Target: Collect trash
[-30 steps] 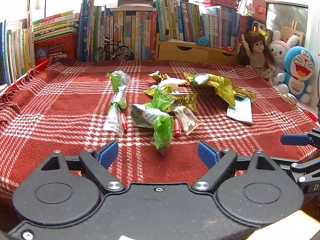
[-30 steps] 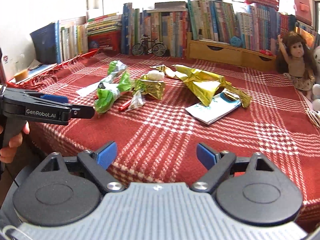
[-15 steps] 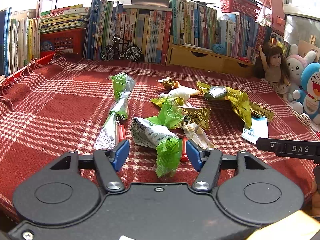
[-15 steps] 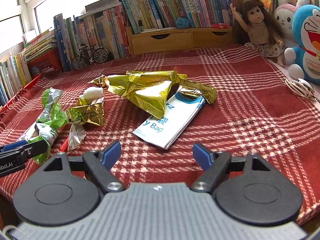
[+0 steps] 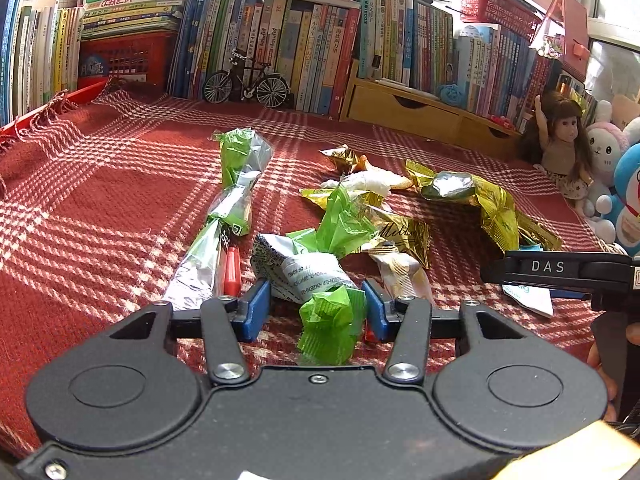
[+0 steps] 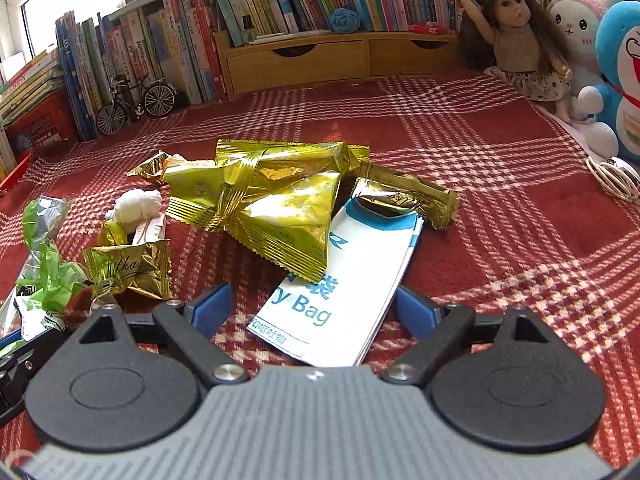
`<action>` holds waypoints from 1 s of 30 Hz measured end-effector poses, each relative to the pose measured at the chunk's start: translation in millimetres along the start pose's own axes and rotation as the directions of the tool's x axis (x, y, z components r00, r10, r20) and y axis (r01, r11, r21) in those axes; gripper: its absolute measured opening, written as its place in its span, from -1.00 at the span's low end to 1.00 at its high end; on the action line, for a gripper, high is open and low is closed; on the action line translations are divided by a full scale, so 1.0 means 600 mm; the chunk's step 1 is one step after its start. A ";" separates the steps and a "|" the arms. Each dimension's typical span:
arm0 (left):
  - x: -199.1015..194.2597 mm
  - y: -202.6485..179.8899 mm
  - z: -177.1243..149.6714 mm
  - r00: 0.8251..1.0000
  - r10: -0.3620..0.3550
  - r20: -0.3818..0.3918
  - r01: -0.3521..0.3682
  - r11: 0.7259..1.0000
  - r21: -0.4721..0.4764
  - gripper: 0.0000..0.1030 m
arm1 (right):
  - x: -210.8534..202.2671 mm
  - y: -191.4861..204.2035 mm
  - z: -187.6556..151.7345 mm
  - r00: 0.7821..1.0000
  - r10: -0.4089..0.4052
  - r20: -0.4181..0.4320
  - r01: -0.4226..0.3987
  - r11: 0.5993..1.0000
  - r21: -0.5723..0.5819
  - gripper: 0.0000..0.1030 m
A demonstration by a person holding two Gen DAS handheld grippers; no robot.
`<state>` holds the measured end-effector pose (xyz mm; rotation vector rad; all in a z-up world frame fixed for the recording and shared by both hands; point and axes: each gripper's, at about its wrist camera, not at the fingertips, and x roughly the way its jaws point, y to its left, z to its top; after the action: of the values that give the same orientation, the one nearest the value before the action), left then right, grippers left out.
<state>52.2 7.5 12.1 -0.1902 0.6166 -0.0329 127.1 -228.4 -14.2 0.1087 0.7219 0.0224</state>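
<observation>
A crumpled green and white wrapper (image 5: 328,316) lies on the red plaid cloth (image 5: 100,208). My left gripper (image 5: 315,312) is around it, jaws closing; the right pad touches it and the left pad stands just clear. Beside it lie a long green and silver wrapper (image 5: 236,184) and gold wrappers (image 5: 492,204). My right gripper (image 6: 314,312) is open and still widening, with a white and blue paper bag (image 6: 352,280) lying between its fingers. A large gold wrapper (image 6: 272,200) overlaps the bag's far end. A small gold wrapper (image 6: 128,272) and a white tissue wad (image 6: 136,204) lie to the left.
Rows of books (image 5: 320,40), a model bicycle (image 5: 246,84) and a wooden drawer unit (image 6: 300,60) line the back. A doll (image 6: 516,32) and plush toys (image 6: 616,60) sit at the right, with a coiled white cable (image 6: 616,176) near them.
My left gripper has come forward over the green and white wrapper and its jaws have narrowed around it. My right gripper has swung right and forward to the paper bag.
</observation>
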 end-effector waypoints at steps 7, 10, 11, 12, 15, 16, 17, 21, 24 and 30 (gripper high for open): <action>-0.007 -0.006 -0.008 1.000 -0.017 0.015 0.016 0.999 0.038 -0.45 | -0.002 0.008 -0.003 1.000 -0.009 0.000 0.009 0.998 -0.061 0.51; -0.013 -0.009 -0.011 1.000 -0.022 0.019 0.021 0.999 0.049 -0.46 | -0.010 0.005 -0.006 1.000 0.003 0.001 -0.002 0.997 -0.073 0.42; -0.016 -0.009 -0.012 1.000 -0.023 0.019 0.022 0.998 0.053 -0.46 | -0.013 0.005 -0.007 1.000 0.005 0.003 -0.005 0.997 -0.078 0.40; -0.018 -0.010 -0.013 1.000 -0.025 0.019 0.024 0.998 0.055 -0.46 | -0.015 0.005 -0.008 1.000 0.007 0.005 -0.007 0.996 -0.085 0.37; -0.026 -0.011 -0.016 0.999 -0.035 0.016 0.034 0.997 0.063 -0.46 | -0.025 0.006 -0.013 1.000 0.011 0.009 -0.010 0.995 -0.102 0.29; -0.030 -0.012 -0.018 0.999 -0.038 0.015 0.037 0.997 0.065 -0.46 | -0.029 0.005 -0.015 1.000 0.016 0.008 -0.015 0.994 -0.105 0.27; -0.033 -0.012 -0.018 0.999 -0.042 0.014 0.041 0.997 0.067 -0.46 | -0.032 0.004 -0.017 1.000 0.020 0.007 -0.019 0.994 -0.107 0.26; -0.046 -0.013 -0.023 0.998 -0.054 0.012 0.053 0.996 0.076 -0.46 | -0.043 -0.006 -0.025 1.000 0.026 0.005 -0.026 0.993 -0.115 0.22; -0.054 -0.015 -0.027 0.998 -0.061 0.009 0.060 0.995 0.083 -0.46 | -0.052 -0.016 -0.032 1.000 0.020 0.005 -0.019 0.992 -0.122 0.21; -0.064 -0.015 -0.034 0.998 -0.059 0.002 0.059 0.994 0.093 -0.45 | -0.071 -0.035 -0.046 1.000 0.004 0.009 -0.003 0.991 -0.133 0.29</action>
<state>9.5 -1.4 19.2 -0.1186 0.6036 -0.1182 76.5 -249.3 -9.0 -0.0175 0.7086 0.0734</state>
